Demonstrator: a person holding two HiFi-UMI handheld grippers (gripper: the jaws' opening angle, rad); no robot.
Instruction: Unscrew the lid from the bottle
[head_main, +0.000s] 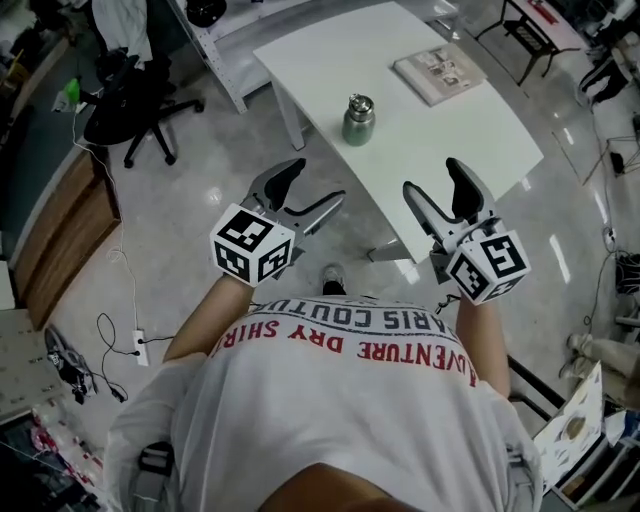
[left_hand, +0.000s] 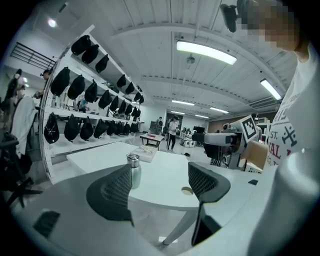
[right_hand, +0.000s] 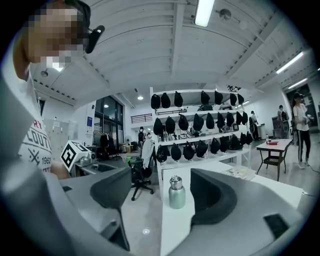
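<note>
Over open grey floor (head_main: 200, 190) short of the white table (head_main: 450, 150) edge, left gripper (head_main: 318, 182) and right gripper (head_main: 432, 176) gape empty, the squat green metal bottle (head_main: 358, 125), silver lid (head_main: 360, 102) apparently on, well beyond both.

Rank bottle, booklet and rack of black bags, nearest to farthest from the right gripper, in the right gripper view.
1. bottle: centre, on the table.
2. booklet: right, farther along the table.
3. rack of black bags: behind the table.

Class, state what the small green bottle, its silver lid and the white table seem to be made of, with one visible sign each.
Small green bottle: probably painted metal, matte with a soft sheen. Silver lid: likely bare steel, bright highlights. White table: smooth laminate or coated board, perhaps; even, faintly glossy top.
</note>
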